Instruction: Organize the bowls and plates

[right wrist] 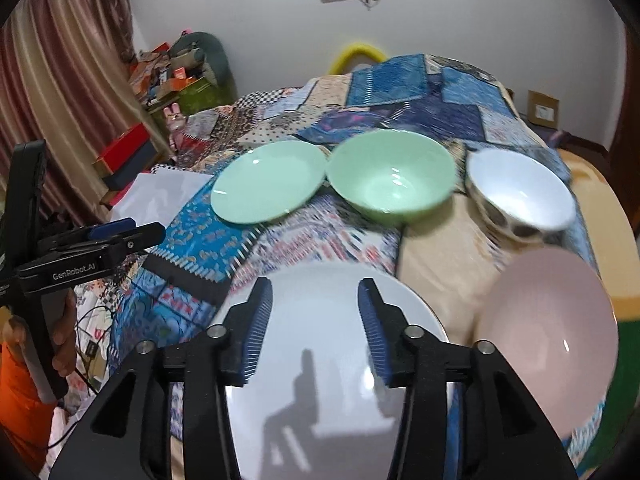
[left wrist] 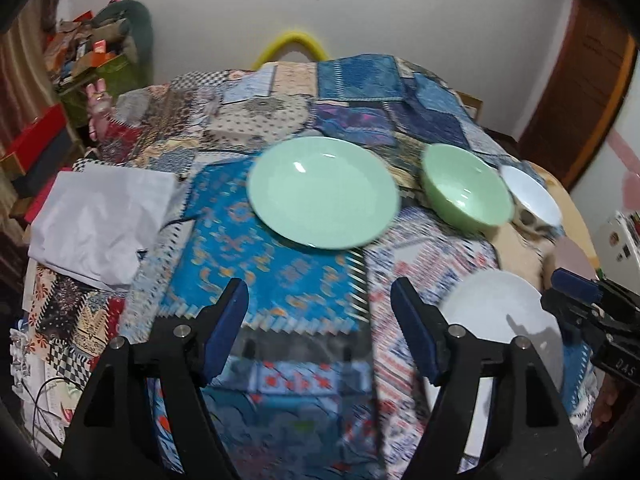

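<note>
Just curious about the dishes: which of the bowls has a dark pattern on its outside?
The white bowl, far right in the back row. Its outer wall carries dark blotches; the green bowl beside it and the pink bowl are plain.

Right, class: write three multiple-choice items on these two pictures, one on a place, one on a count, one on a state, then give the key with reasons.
1. What lies directly beside the green bowl, on its left in the right wrist view?
A. green plate
B. pink bowl
C. white cloth

2. How many green dishes lie on the patchwork cover?
A. one
B. two
C. four

3. What is between the right gripper's fingers?
A. a pinched plate rim
B. a spoon
C. nothing gripped

Key: 1 A, the green plate sits at its rim; 2 B, plate and bowl; 3 C, the fingers stand apart above the white plate.
</note>
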`<state>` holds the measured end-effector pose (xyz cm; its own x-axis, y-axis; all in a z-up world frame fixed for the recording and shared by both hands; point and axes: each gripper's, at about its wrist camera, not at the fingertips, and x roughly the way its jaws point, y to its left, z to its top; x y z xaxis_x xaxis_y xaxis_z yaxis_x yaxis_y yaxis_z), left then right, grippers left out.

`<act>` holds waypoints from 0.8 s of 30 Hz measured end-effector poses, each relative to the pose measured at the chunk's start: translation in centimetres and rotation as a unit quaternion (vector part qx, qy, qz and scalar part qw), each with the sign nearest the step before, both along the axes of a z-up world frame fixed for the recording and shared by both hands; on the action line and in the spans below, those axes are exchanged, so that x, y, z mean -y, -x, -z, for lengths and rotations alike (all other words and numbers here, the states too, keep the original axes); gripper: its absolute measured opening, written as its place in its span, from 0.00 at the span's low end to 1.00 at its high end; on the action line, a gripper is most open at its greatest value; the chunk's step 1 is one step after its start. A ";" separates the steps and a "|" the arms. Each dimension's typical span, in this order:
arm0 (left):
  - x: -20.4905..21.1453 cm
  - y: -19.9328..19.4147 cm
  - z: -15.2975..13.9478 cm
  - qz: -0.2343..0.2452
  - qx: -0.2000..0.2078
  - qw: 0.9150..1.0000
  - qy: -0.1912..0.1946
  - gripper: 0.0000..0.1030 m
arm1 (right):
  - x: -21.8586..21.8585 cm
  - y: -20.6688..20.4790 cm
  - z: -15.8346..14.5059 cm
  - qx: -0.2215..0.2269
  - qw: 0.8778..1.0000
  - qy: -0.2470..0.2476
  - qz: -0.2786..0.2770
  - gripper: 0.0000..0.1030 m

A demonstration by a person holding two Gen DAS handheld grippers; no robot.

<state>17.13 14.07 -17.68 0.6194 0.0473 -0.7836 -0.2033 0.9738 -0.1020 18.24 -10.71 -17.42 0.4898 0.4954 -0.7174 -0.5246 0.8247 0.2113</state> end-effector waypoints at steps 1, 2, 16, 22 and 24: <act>-0.7 -0.6 0.2 -0.005 -0.003 1.000 -0.001 0.71 | -0.9 -0.6 0.1 -0.001 1.000 0.004 -0.006 0.43; -1.2 -1.0 0.4 -0.008 -0.006 1.000 -0.002 0.71 | -1.6 -1.1 0.3 -0.004 1.000 0.006 -0.010 0.43; -7.4 -8.4 5.9 -0.010 -0.038 0.999 0.010 0.70 | -9.7 -8.0 4.4 -0.055 0.997 0.038 -0.037 0.43; -8.6 -11.3 8.0 0.009 -0.051 0.998 0.043 0.47 | -11.2 -10.0 6.2 -0.087 0.995 0.047 -0.029 0.43; -8.9 -12.0 8.6 0.012 -0.055 0.997 0.050 0.41 | -11.3 -10.2 6.5 -0.091 0.995 0.047 -0.023 0.43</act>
<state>29.16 22.94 -26.23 0.5288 -0.0485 -0.8473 -0.1959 0.9644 -0.1774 28.49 0.54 -23.88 0.3267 0.4407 -0.8361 -0.5225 0.8213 0.2288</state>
